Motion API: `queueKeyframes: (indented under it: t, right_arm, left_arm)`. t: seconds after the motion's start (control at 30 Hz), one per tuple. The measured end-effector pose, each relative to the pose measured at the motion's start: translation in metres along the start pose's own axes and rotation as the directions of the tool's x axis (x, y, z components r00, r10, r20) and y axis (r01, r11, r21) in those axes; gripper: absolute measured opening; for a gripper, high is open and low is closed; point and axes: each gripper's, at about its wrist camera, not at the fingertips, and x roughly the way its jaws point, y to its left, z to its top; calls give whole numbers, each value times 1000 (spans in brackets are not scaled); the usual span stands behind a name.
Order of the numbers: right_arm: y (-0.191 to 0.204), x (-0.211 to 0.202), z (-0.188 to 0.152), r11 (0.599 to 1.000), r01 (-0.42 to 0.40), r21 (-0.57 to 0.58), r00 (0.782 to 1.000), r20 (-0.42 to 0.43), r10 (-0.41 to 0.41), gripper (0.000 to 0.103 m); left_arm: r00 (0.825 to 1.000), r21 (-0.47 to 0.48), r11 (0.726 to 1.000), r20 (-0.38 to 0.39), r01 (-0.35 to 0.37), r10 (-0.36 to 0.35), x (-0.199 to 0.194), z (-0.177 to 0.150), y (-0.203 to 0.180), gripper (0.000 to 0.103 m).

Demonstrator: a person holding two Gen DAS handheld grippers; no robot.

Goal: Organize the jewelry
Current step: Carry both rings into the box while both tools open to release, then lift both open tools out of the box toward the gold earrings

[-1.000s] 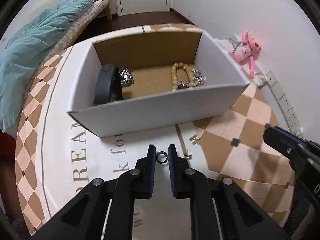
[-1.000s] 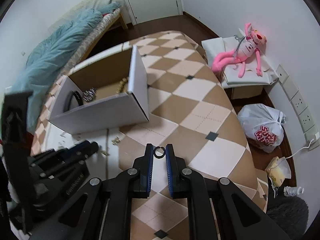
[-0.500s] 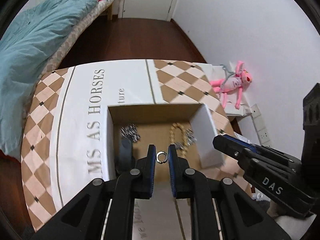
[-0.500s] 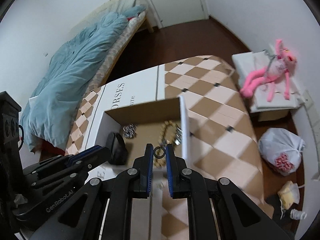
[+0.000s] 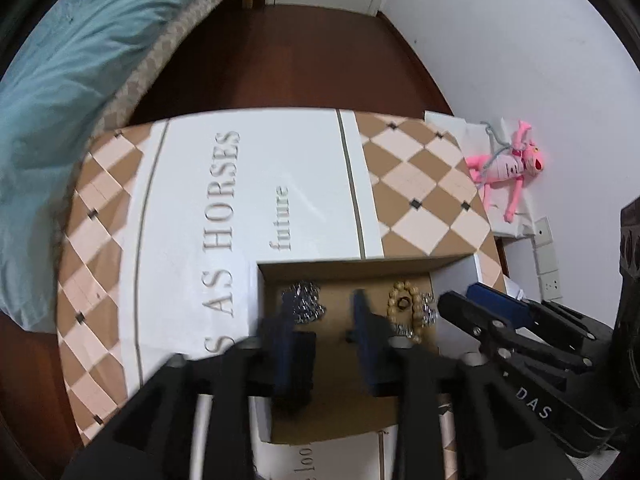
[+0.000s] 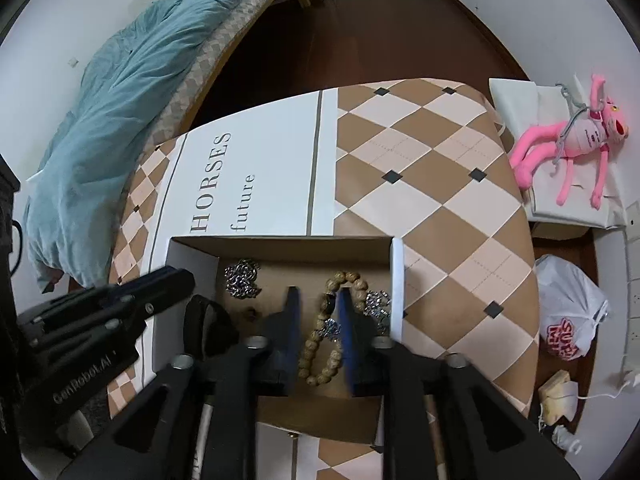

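Note:
Both grippers hover over an open cardboard box [image 5: 352,266] [image 6: 280,242] on the patterned table. My left gripper [image 5: 322,312] is open and empty. My right gripper [image 6: 318,304] is open and empty too. Inside the box lie a wooden bead bracelet [image 6: 320,344] [image 5: 404,292], a silver chain pile [image 6: 242,278] [image 5: 304,300], a dark band [image 6: 204,320] and sparkly silver pieces [image 6: 376,304]. A small dark ring [image 5: 402,303] [image 6: 329,303] lies within the bead loop.
The tablecloth [image 5: 240,200] has white lettering panels and a brown checked pattern [image 6: 420,168]. A bed with a teal blanket [image 6: 120,100] is at the left. A pink plush toy [image 6: 576,140] and a white bag [image 6: 568,316] are at the right.
Both grippers moved further over the box and opened. The rings they each held are gone from between the fingers; one dark ring now lies inside the bead bracelet.

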Motion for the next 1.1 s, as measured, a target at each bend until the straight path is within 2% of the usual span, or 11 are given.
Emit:
queueKeyframes:
  t: [0.03, 0.07, 0.2, 0.23, 0.3, 0.33, 0.4, 0.6, 0.83, 1.0, 1.1]
  right_arm:
    - [0, -3, 0, 1000, 4, -1, 1000, 6, -4, 35]
    - [-1, -4, 0, 1000, 3, 2, 1000, 9, -3, 35]
    - [-4, -15, -2, 997, 78, -8, 996, 42, -78, 37]
    - [-4, -17, -3, 995, 99, -10, 994, 47, -99, 39]
    - [-7, -19, -8, 989, 146, -13, 988, 55, -145, 58]
    - [-8, -19, -10, 986, 167, -16, 984, 58, -166, 65]
    - [-10, -19, -15, 978, 208, -24, 977, 64, -206, 85]
    - [-9, -23, -27, 964, 262, -44, 963, 83, -258, 98]
    - [-5, -51, -36, 972, 234, -36, 962, 154, -226, 99]
    - [-10, -52, -74, 982, 189, -20, 971, 155, -183, 99]
    - [-23, -42, -101, 984, 180, 17, 974, 139, -181, 99]
  left_arm:
    - [1000, -1, 1000, 9, -6, 6, -2, 1, 1, 66]
    - [1000, -4, 1000, 18, -15, 15, -4, 2, 2, 73]
    - [996, 4, 997, 47, -71, 70, -10, -2, 5, 78]
    - [994, 8, 996, 54, -91, 91, -11, -4, 6, 85]
    - [990, 17, 992, 68, -125, 124, -11, -8, 7, 96]
    - [987, 19, 989, 75, -143, 142, -11, -11, 8, 97]
    - [982, 17, 986, 91, -168, 166, -12, -17, 10, 98]
    - [974, 6, 982, 126, -190, 188, -18, -31, 10, 98]
    - [967, -9, 983, 178, -183, 181, -40, -42, 8, 98]
    - [951, 7, 969, 195, -247, 241, -39, -83, 2, 98]
    - [956, 12, 966, 152, -257, 252, -22, -110, -4, 98]
